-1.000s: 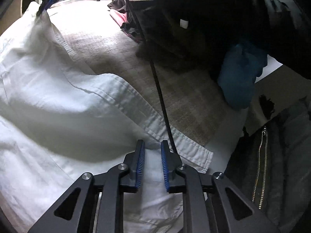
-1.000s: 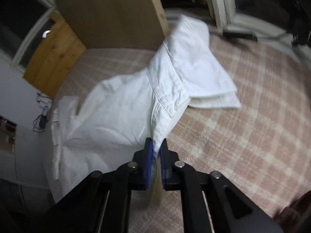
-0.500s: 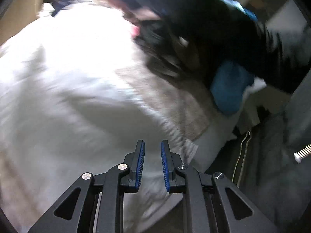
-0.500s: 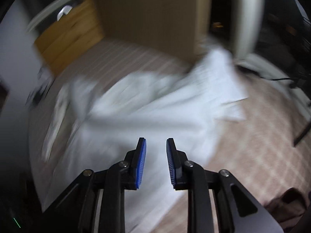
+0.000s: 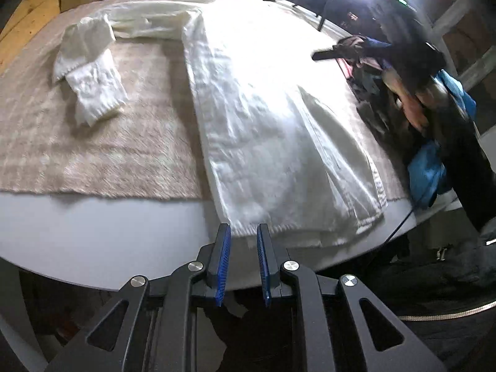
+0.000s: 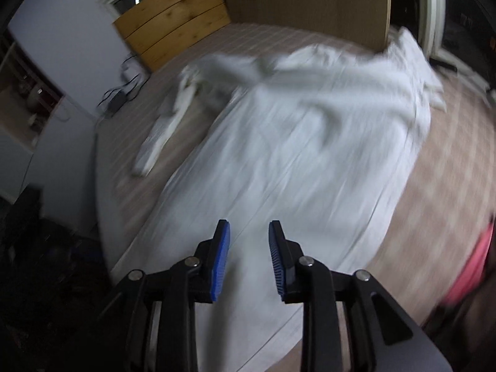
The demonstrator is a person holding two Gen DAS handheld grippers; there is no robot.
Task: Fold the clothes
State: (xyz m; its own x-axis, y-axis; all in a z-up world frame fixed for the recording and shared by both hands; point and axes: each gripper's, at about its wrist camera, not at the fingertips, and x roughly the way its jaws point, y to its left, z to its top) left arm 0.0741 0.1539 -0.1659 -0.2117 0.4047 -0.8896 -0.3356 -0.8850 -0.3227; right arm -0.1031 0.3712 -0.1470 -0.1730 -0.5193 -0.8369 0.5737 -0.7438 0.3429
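Note:
A white shirt lies spread out on a beige checked blanket, its hem near the table's front edge. One sleeve is bent back on itself at the left. My left gripper hovers just short of the hem, above the grey table. Its blue pads stand a narrow gap apart with nothing between them. In the blurred right wrist view, my right gripper hangs over the shirt. Its jaws are opening and hold nothing. The sleeve trails off to the left.
A heap of dark, blue and pink clothes is piled at the table's right side. A pink garment shows at the right edge. A wooden board leans behind the table, and a cable with an adapter lies at its far left.
My right gripper was shut on the shirt's edge; it has let go and its jaws stand wider. Both grippers have drawn back, and the shirt has settled on the blanket.

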